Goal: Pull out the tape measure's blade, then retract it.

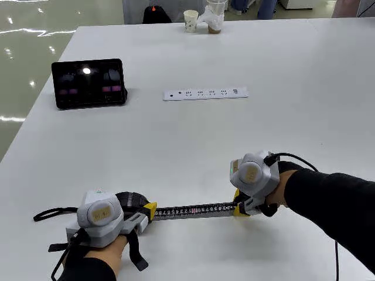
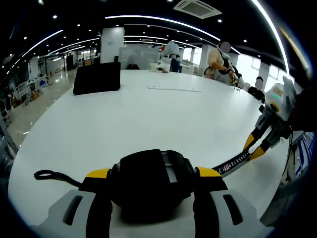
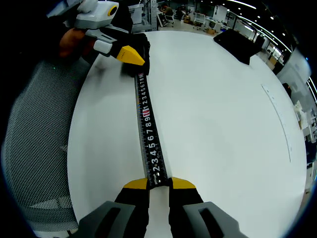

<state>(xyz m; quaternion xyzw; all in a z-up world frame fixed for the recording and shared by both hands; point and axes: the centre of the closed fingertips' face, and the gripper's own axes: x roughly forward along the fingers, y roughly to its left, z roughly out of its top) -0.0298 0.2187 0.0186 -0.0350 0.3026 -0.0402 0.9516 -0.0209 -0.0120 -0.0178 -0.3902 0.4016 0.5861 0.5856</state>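
On the table (image 1: pixel 176 146), the tape case (image 2: pixel 151 188) is clamped by the left gripper (image 2: pixel 152 173), and the drawn-out blade (image 3: pixel 146 124) is pinched at its tip by the right gripper (image 3: pixel 158 183). Blade numerals are legible in the right gripper view; the strap (image 2: pixel 49 175) is seen in the left gripper view

Large open-plan laboratory or office hall. A broad white bench (image 1: pixel 293 88) carries a dark tablet (image 1: pixel 89 82) near its left edge, a white power strip (image 1: pixel 205 93) at mid-surface and paper cups (image 1: pixel 191 20) at the far edge. Overhead are long light strips (image 2: pixel 163 20), round spotlights (image 2: pixel 54 16) and a ceiling air-conditioning cassette (image 2: pixel 197 7). Beyond the bench lie a glossy floor (image 1: pixel 29 47), further desks (image 3: pixel 198 17) and standing people (image 2: pixel 220 62).
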